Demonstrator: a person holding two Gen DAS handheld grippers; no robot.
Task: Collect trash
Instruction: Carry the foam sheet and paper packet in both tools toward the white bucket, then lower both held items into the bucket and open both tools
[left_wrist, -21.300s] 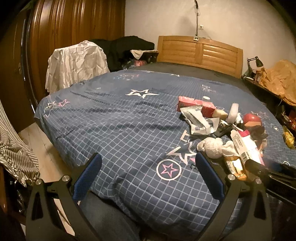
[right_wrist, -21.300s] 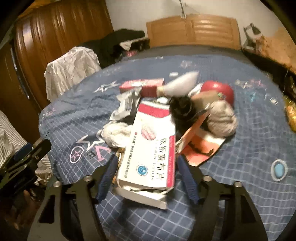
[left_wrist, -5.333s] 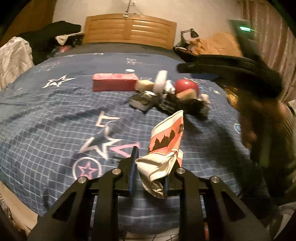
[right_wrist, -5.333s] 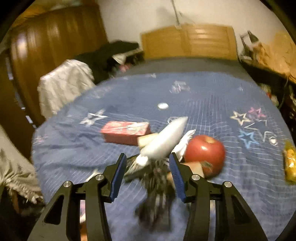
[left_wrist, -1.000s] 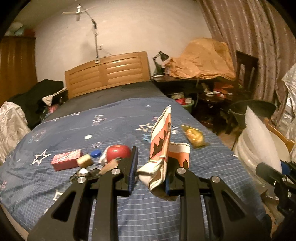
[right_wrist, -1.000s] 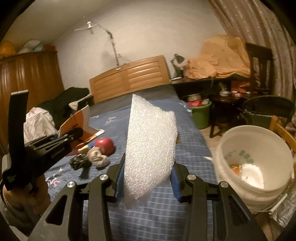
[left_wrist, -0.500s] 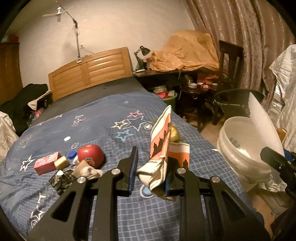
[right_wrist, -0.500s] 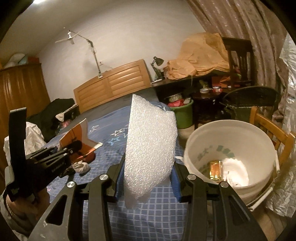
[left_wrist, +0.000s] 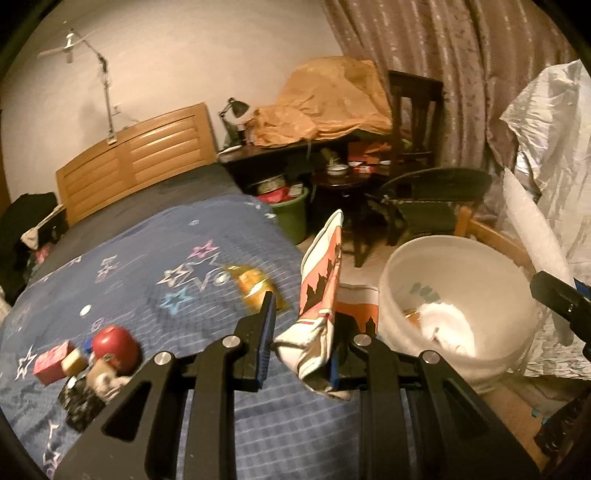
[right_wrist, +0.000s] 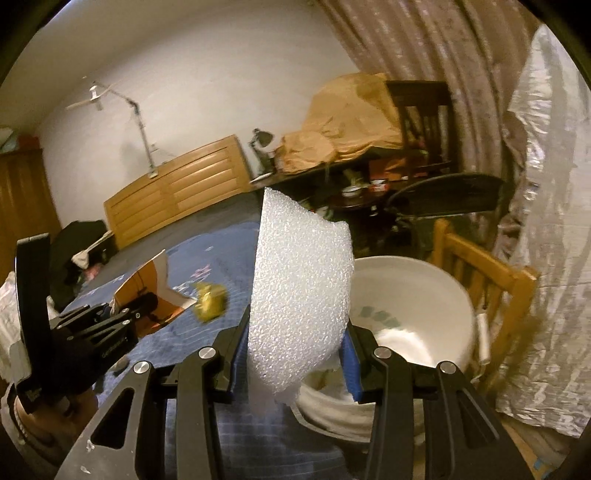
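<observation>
My left gripper (left_wrist: 301, 341) is shut on a crumpled orange-and-white paper bag (left_wrist: 319, 295) that sticks up over the bed's corner. A piece of white foam sheet (right_wrist: 295, 295) stands upright in my right gripper (right_wrist: 293, 360), which is shut on it. Just beyond it to the right is the white plastic bucket (right_wrist: 417, 291), also in the left wrist view (left_wrist: 458, 295), holding some white and orange scraps. On the bed (left_wrist: 147, 258) lie a yellow wrapper (left_wrist: 255, 284), a red apple (left_wrist: 114, 345), a red box (left_wrist: 50, 362) and small dark bits.
A wooden chair (right_wrist: 484, 284) stands right behind the bucket. A crinkled silvery sheet (right_wrist: 546, 258) hangs at the right. A green bin (left_wrist: 291, 214), a dark chair (left_wrist: 432, 199) and a cluttered desk (left_wrist: 314, 144) sit beyond the bed's far corner.
Both grippers have swung right with their loads, away from the bed's middle; the bucket now looms larger and closer in both views. Neither grip has changed.
</observation>
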